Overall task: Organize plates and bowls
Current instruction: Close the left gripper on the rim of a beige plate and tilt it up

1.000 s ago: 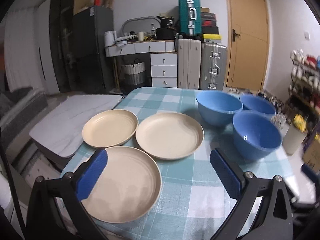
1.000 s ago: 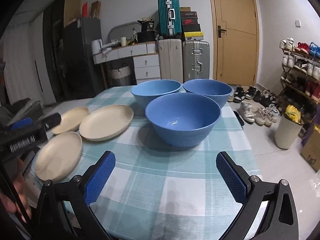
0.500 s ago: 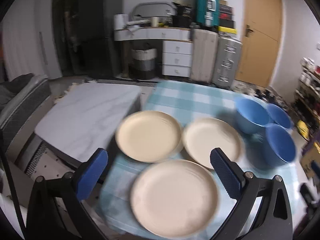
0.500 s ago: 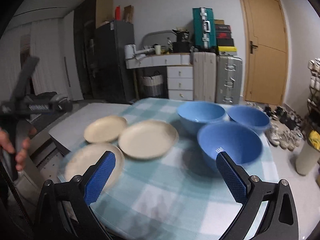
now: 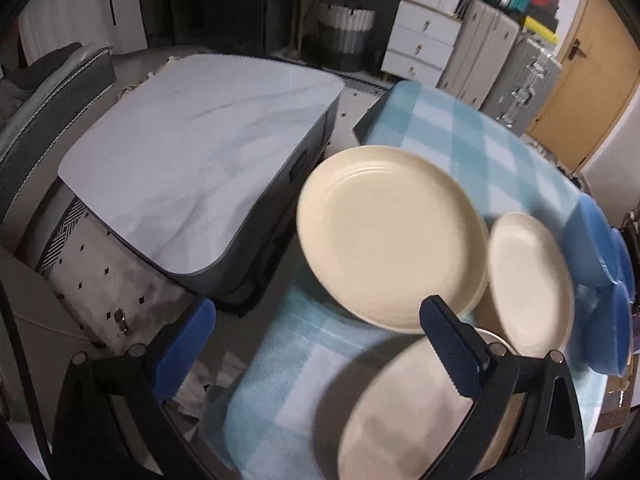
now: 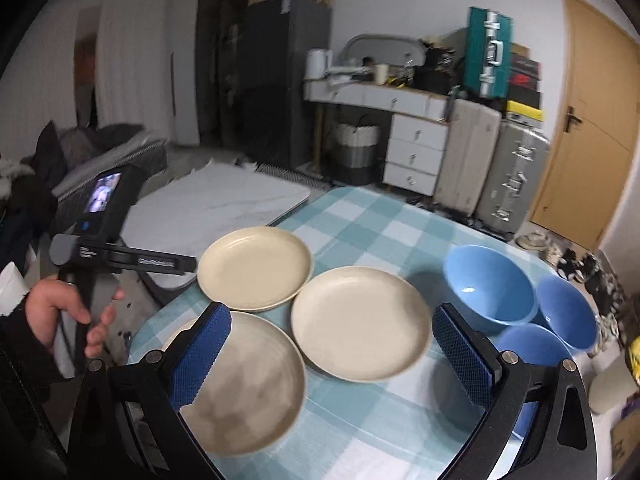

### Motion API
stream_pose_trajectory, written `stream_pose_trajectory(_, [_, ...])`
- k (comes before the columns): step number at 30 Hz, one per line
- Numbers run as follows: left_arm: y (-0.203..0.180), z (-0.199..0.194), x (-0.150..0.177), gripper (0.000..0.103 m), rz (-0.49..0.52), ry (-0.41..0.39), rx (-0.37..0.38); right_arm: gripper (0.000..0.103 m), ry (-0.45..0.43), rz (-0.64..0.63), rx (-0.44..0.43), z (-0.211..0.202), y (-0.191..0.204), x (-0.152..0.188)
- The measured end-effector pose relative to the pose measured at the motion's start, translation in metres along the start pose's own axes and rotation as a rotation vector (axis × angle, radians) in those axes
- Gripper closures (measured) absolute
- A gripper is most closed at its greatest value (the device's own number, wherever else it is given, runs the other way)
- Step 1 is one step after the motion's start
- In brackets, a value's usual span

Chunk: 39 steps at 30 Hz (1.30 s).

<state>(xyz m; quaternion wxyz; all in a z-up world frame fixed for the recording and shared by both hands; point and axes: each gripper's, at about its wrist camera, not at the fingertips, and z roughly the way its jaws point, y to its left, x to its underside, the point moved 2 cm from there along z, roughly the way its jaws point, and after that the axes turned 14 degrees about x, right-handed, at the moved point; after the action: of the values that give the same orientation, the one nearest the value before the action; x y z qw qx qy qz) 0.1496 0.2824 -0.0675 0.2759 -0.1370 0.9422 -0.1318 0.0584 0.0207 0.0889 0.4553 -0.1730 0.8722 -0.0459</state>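
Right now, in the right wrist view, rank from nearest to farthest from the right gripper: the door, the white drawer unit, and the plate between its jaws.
1. Plate, on the table ahead of the right gripper.
2. White drawer unit, beyond the table, centre.
3. Door, far right.

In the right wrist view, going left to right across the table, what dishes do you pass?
Far-left cream plate → middle cream plate → left blue bowl → right blue bowl. I left out the near plate and the near bowl, since each overlaps others sideways.
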Motion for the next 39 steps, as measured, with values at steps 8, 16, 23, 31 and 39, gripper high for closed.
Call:
stream_pose_trajectory(8, [0.019, 0.043, -0.023, 0.023, -0.060, 0.074, 0.056, 0.000, 0.089, -0.086, -0.008, 0.061, 0.036, -0.015])
stream_pose_trajectory(16, [0.044, 0.066, -0.040, 0.050, -0.104, 0.089, 0.118, 0.000, 0.131, -0.089, -0.013, 0.108, 0.045, -0.019])
stream_pose_trajectory(23, [0.054, 0.077, -0.041, 0.081, -0.108, 0.106, 0.172, 0.000, 0.168, -0.096, -0.018, 0.134, 0.053, -0.021])
stream_pose_trajectory(31, [0.054, 0.073, -0.044, 0.099, -0.056, 0.092, 0.197, 0.001, 0.222, -0.100, -0.034, 0.166, 0.059, -0.038])
stream_pose_trajectory(39, [0.052, 0.071, -0.044, 0.098, -0.013, 0.096, 0.160, 0.006, 0.346, -0.061, -0.104, 0.212, 0.064, -0.061])
